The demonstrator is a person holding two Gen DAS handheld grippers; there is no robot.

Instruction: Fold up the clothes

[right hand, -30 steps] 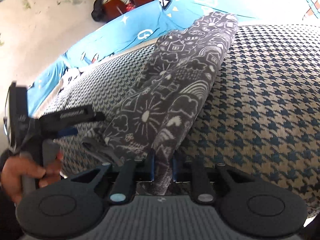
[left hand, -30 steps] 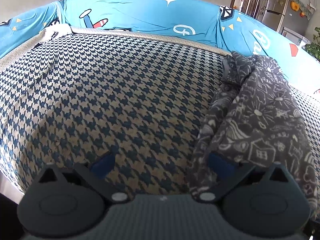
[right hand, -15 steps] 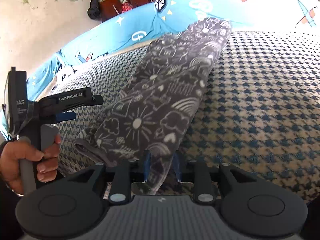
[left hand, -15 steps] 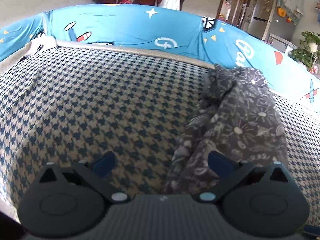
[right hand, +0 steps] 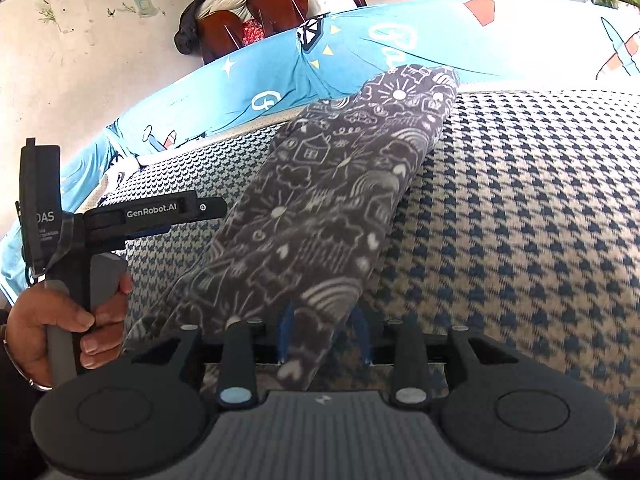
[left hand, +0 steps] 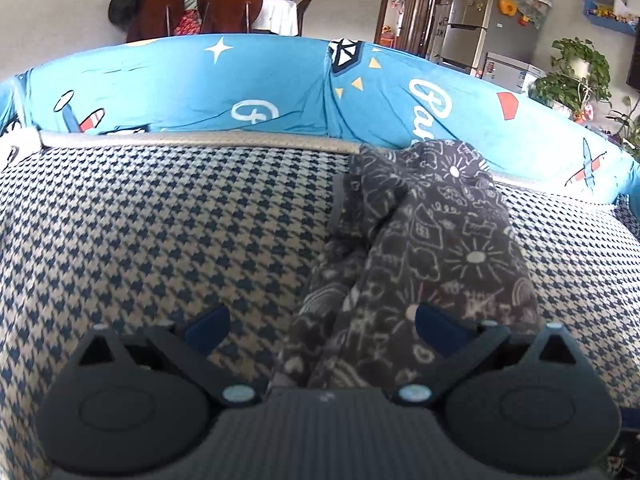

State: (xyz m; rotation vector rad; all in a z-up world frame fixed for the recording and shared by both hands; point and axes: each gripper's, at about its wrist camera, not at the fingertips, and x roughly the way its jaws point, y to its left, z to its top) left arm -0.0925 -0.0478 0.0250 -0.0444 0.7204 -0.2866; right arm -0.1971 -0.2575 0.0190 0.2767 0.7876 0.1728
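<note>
A dark grey garment point(left hand: 432, 248) with white doodle print lies as a long folded strip on the houndstooth sofa seat point(left hand: 160, 240), its far end against the blue backrest. My left gripper point(left hand: 322, 322) hovers open over the strip's near end, with cloth between its spread fingers. In the right wrist view the garment point(right hand: 320, 208) runs from the backrest down into my right gripper point(right hand: 325, 334). Those jaws stand slightly apart around the cloth's end, with a thin gap at the right finger. The left gripper point(right hand: 160, 216), held by a hand point(right hand: 72, 320), sits left of the strip.
A blue cartoon-print cover point(left hand: 280, 88) drapes the sofa backrest behind the seat. Beyond it stand wooden chairs point(left hand: 192, 12) piled with clothes, a fridge point(left hand: 468, 16) and potted plants point(left hand: 572, 76). Bare houndstooth seat point(right hand: 520, 220) stretches right of the garment.
The left gripper swung right until the garment's end came between its open fingers. The right gripper's jaws widened step by step around the cloth they were pinching.
</note>
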